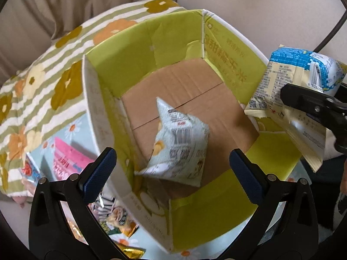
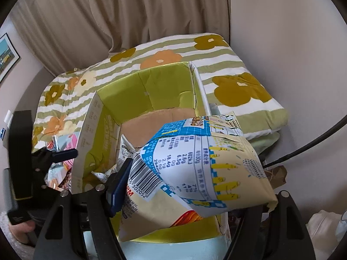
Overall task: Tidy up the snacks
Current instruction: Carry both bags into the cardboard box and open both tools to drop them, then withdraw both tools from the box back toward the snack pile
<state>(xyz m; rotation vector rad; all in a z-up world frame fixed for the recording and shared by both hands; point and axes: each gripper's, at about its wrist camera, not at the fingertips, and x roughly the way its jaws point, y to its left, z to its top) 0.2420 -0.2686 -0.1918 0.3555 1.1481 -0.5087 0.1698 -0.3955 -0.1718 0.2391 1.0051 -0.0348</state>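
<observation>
- The left tongs (image 1: 171, 173) stand wide apart above the near end of an open cardboard box (image 1: 229, 49), with nothing between their blue pads (image 1: 97, 173).
- The box has lime-green inner walls and a bare brown cardboard floor; its flaps stand up on all sides.
- A pale blue snack packet (image 1: 180, 143) with a barcode lies inside the box, tilted against the near-left corner, clear of the left tongs.
- The right tongs (image 2: 195, 186) are clamped on a cream and blue snack packet (image 2: 206, 162) printed with small yellow corn cobs and a nutrition table; one dark blue pad (image 2: 118, 186) presses its left side beside the barcode.
- In the left wrist view this packet (image 1: 288, 91) hangs over the box's right wall, gripped by the right tongs' black arm (image 1: 312, 106).
- Left of the box, more snack packets (image 1: 65, 162), one pink, lie on a light blue cloth with daisies (image 1: 71, 127).
- Behind the box lies a folded blanket (image 2: 238, 86) with green stripes and large orange and mustard flowers; beige curtains (image 2: 130, 10) hang at the far side.
- The left tongs' black frame (image 2: 43, 162) shows at the left edge of the right wrist view.
</observation>
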